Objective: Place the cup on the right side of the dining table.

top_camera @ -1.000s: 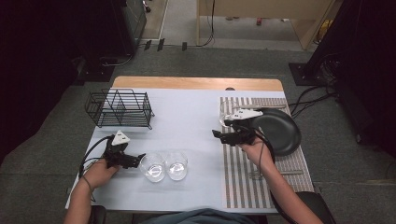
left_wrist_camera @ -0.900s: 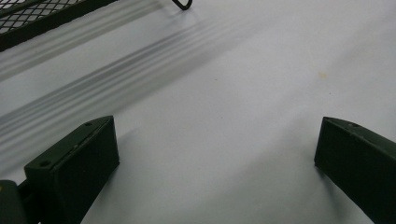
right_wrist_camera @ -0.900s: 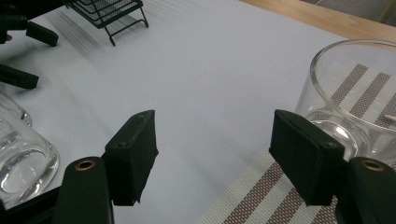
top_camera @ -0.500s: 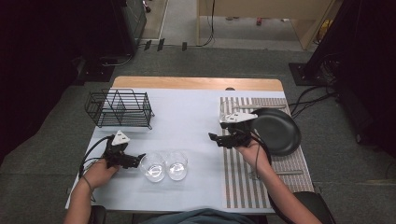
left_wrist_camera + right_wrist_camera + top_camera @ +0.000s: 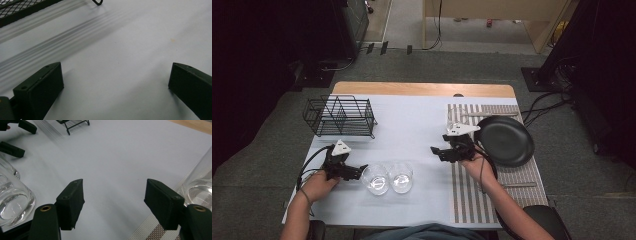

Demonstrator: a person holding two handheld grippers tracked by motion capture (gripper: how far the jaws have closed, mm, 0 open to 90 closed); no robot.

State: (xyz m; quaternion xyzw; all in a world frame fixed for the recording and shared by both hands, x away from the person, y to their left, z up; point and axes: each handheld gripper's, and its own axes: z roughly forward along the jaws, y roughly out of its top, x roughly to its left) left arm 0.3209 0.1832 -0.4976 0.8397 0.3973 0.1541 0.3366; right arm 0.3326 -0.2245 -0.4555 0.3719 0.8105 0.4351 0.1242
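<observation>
My left gripper (image 5: 357, 172) sat at the lower left of the high view, jaws wide and holding nothing — just beside the left glass (image 5: 375, 179). My right gripper (image 5: 439, 152) was in the middle, jaws wide too, empty, at the edge of the striped mat (image 5: 472, 200). A second glass (image 5: 400, 176) touched the first. The black pan (image 5: 506, 141) lay to the right; the wire rack (image 5: 340, 116) stood upper left. I guessed I was reaching for a glass — next I needed to close gently around one.
</observation>
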